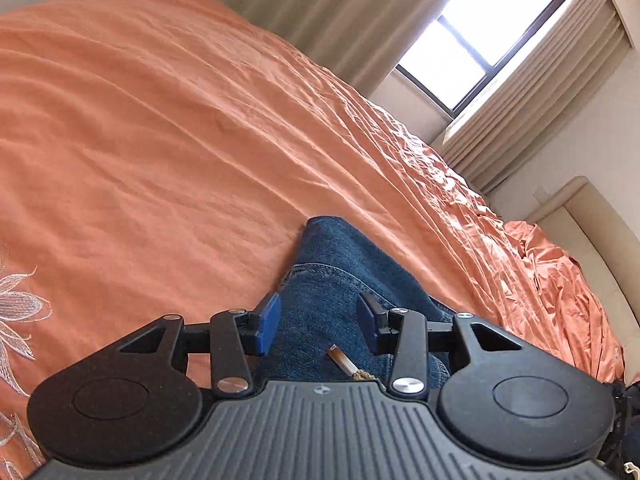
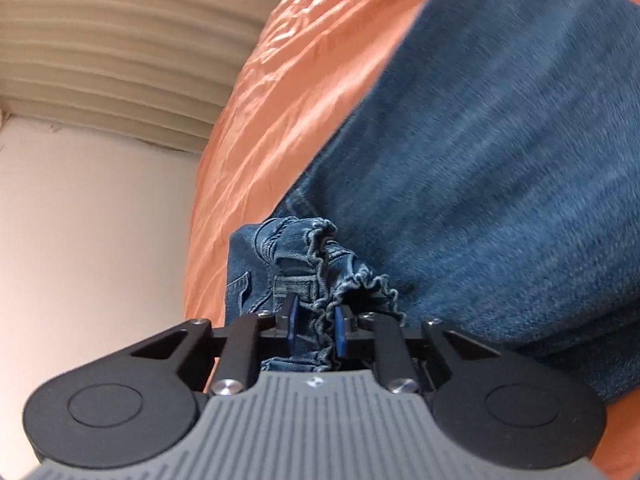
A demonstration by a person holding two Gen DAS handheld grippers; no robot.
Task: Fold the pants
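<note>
Blue denim pants (image 1: 340, 264) lie on an orange bedspread (image 1: 180, 140). My left gripper (image 1: 318, 320) hovers low over one end of them. Its blue pads (image 1: 268, 320) stand apart with bare inner faces, and the denim lies under and between them. A small paper tag (image 1: 342, 362) rests on the fabric close to the camera. In the right wrist view my right gripper (image 2: 316, 330) is shut on a bunched, frilled waistband (image 2: 304, 248). The rest of the pants (image 2: 500, 160) stretches away to the upper right, blurred.
The bedspread (image 2: 280, 100) is wrinkled and bears an embroidered flower (image 1: 20, 308) at the left edge. Beige curtains (image 1: 320, 8) and a bright window (image 1: 480, 32) stand behind the bed. A cream headboard (image 1: 592, 216) is at right. Curtains (image 2: 112, 60) and a pale wall lie beyond the bed's edge.
</note>
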